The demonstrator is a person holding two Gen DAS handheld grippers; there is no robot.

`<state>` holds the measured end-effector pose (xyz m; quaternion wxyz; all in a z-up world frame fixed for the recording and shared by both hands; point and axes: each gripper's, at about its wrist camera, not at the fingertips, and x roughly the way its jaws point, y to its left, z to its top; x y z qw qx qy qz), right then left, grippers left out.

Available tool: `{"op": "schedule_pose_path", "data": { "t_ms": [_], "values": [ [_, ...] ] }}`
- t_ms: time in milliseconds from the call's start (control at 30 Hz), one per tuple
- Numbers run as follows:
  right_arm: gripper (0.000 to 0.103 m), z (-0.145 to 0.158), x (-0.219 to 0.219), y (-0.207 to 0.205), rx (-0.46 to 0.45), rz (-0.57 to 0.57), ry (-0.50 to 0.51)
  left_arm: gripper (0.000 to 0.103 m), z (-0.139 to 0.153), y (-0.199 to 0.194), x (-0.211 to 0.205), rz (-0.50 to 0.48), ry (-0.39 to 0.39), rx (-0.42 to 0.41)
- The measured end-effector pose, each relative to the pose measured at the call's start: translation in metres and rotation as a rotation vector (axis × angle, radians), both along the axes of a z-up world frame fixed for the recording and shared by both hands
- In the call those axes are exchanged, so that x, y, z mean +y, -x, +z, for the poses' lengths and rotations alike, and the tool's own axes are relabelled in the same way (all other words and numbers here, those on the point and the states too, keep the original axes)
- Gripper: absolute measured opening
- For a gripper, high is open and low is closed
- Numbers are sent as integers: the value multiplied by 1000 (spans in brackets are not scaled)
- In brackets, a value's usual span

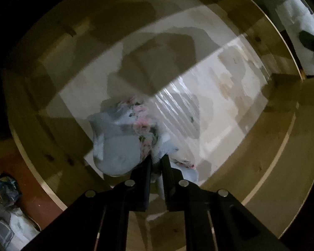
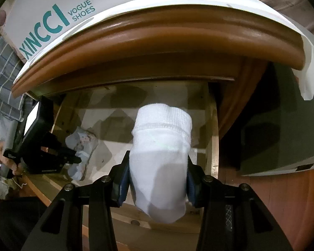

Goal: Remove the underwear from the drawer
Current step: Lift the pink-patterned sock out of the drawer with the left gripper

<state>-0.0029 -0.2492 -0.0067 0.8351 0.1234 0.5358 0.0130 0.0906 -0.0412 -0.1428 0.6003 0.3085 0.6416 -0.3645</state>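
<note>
My left gripper (image 1: pixel 157 159) is shut on a light blue floral underwear (image 1: pixel 123 138) and holds it over the pale bottom of the open wooden drawer (image 1: pixel 261 138). The same underwear (image 2: pixel 81 144) and left gripper (image 2: pixel 78 159) show at the left in the right wrist view. My right gripper (image 2: pixel 157 167) is shut on a white rolled sock-like bundle (image 2: pixel 161 154), held above the drawer (image 2: pixel 214 138).
A brown wooden top edge (image 2: pixel 157 41) overhangs the drawer, with a white XINCCI shoe box (image 2: pixel 58 16) on it. A checked cloth (image 2: pixel 2 75) hangs at the left. Clothes lie on the floor (image 1: pixel 4 205) at lower left.
</note>
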Motion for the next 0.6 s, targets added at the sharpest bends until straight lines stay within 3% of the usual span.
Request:
{"op": "schedule_pose_path", "data": {
  "t_ms": [267, 600],
  "values": [
    [42, 5, -1, 6, -10, -6, -12, 6, 23, 24, -2, 16, 30, -116],
    [42, 0, 3, 3, 13, -4, 13, 6, 53, 44, 16, 117, 75, -140]
  ]
}}
